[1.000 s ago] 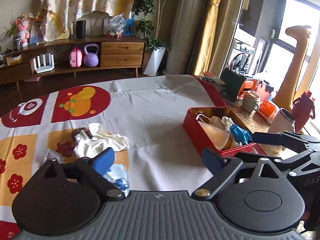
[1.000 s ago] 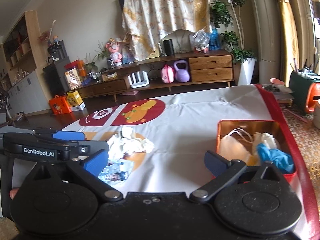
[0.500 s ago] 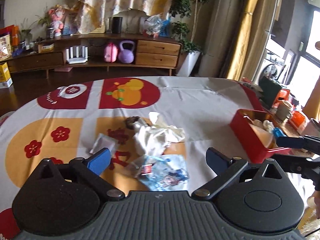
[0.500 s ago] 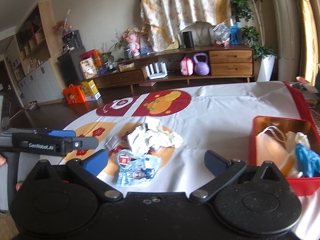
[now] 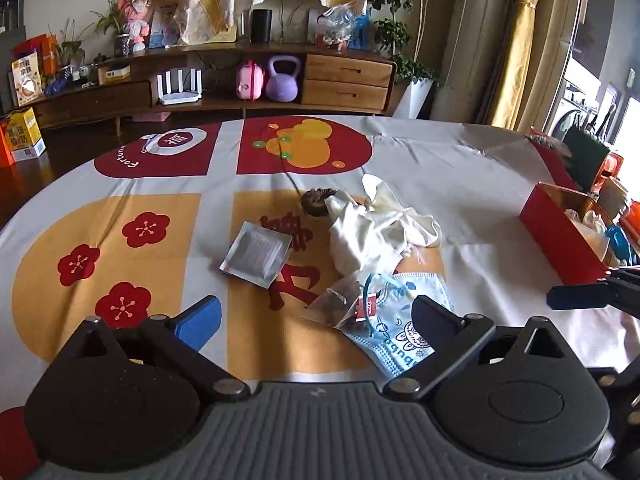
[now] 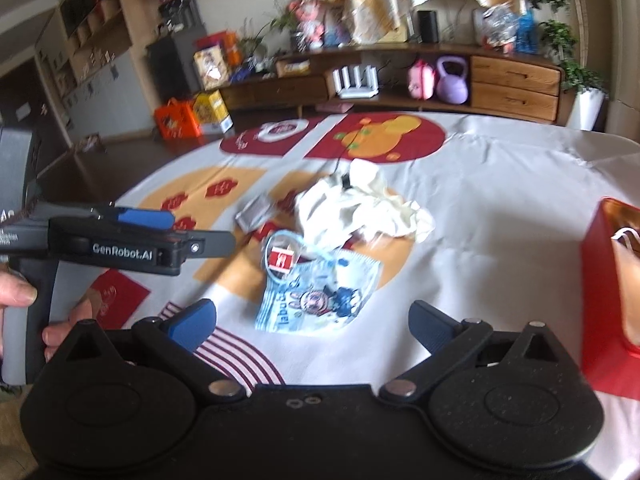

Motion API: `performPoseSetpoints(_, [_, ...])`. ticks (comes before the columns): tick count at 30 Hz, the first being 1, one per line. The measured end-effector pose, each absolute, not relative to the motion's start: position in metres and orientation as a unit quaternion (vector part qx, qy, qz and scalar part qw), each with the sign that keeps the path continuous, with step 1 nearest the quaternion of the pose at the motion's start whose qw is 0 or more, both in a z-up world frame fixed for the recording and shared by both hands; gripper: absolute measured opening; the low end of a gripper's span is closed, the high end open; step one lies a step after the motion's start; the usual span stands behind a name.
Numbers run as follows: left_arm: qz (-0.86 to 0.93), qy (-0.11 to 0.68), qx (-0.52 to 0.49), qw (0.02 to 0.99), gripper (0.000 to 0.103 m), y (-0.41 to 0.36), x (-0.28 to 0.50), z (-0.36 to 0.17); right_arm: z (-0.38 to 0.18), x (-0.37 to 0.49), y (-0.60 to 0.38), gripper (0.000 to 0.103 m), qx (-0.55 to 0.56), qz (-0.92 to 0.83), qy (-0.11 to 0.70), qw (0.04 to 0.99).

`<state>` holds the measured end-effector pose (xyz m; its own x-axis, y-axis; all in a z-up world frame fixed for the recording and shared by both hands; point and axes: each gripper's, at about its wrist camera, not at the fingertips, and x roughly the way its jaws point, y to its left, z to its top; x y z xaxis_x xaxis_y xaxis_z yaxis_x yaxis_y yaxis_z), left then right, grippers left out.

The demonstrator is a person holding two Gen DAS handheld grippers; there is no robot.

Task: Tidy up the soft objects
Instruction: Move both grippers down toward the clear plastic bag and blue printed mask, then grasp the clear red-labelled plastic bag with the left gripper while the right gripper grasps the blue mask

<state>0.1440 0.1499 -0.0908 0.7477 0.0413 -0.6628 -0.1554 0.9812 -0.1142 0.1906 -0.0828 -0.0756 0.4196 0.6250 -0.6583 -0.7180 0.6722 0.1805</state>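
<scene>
Behind the cloth-covered surface (image 5: 460, 184) runs a low wooden sideboard (image 5: 344, 76) with a purple kettlebell (image 5: 283, 80). Near the middle of the cloth lies a crumpled white fabric bundle (image 5: 372, 228), with a brown scrunchie (image 5: 316, 201) at its far edge, a silver sachet (image 5: 257, 253) beside it, and a tea bag (image 5: 344, 300) overlapping a blue printed face mask (image 5: 400, 320). A red box (image 5: 560, 236) holding soft items sits to the right. Left tongs (image 5: 316, 316) and right tongs (image 6: 312, 324) both hang spread and empty.

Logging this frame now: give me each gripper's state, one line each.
Left gripper: open, holding nothing, above the table near the mask.
Right gripper: open, holding nothing.
</scene>
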Motion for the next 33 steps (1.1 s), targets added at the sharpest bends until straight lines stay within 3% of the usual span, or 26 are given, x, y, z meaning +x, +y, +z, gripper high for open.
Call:
performPoseSetpoints(17, [0.040,0.370,-0.058,0.926,0.101,0.137,0.188,-0.129,-0.119,0.220,-0.038,0.100,-0.110,0.410,0.376,0.824])
performPoseSetpoints(33, [0.019,0.361,-0.082,0.929,0.101,0.161,0.176,-0.126,-0.130,0.230,-0.029,0.100,-0.117,0.413,0.380,0.819])
